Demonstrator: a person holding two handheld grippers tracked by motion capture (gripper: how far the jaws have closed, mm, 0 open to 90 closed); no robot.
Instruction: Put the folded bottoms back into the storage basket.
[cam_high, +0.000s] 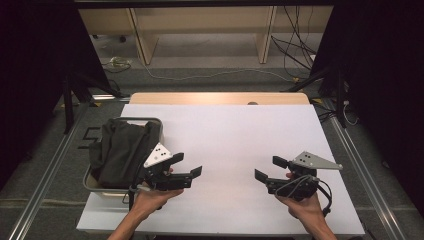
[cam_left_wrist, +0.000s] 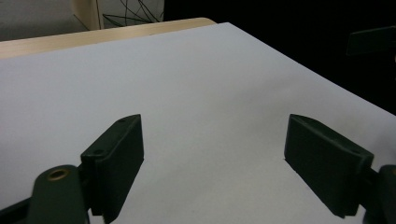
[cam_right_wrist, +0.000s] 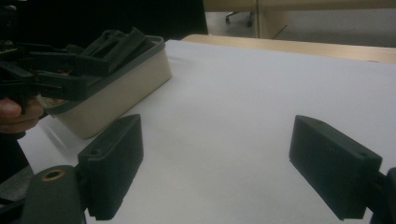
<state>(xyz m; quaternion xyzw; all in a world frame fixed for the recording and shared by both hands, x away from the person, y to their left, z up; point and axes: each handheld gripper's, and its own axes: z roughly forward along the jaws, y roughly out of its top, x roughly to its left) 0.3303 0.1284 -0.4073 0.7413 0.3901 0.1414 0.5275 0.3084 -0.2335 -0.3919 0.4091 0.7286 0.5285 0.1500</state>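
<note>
Both jaws wide open, nothing between; left gripper (cam_high: 188, 165), right gripper (cam_high: 267, 168). Dark cloth (cam_high: 120, 147) bundled in basket (cam_high: 95, 187) (behind left jaws): probably soft, light; pinch a raised fold

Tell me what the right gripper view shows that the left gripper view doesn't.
Right gripper view: the beige basket with dark cloth in it, and the left gripper in a hand beside it. Left gripper view: one tip of the right gripper against the dark at upper right. Both share the white table sheet, the wooden edge beyond it, and open black jaws with nothing between them.
</note>
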